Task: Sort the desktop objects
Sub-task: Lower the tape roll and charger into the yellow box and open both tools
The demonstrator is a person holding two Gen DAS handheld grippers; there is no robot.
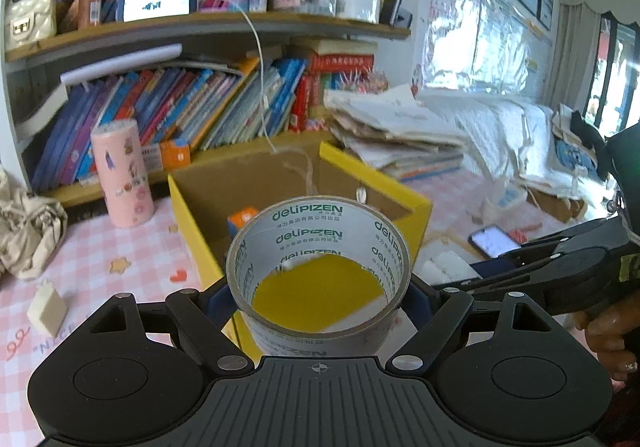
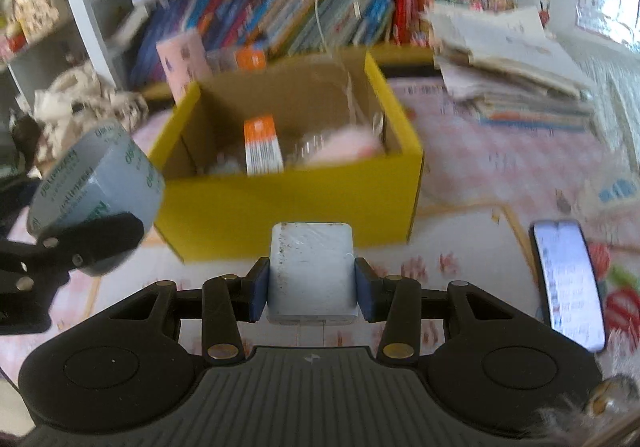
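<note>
Pink checked tabletop [image 1: 120, 247], bookshelf [image 1: 200, 27] behind | left claw [image 1: 318, 291] grips tape roll [image 1: 318, 247] | right claw [image 2: 311, 287] clamps white block [image 2: 311, 267]

The open box [image 2: 280, 203] stands on the surface [image 2: 460, 183], with the bookshelf [image 1: 200, 27] behind it at the far side. A carton [image 2: 262, 145] stands inside the box. A cylinder [image 1: 122, 173] stands just left of the box, a stack of papers [image 2: 508, 59] lies far right, and a phone [image 2: 568, 283] lies near right. The tape roll [image 1: 318, 271] hangs before the box's near left corner, the block [image 2: 311, 271] before its near wall.
</note>
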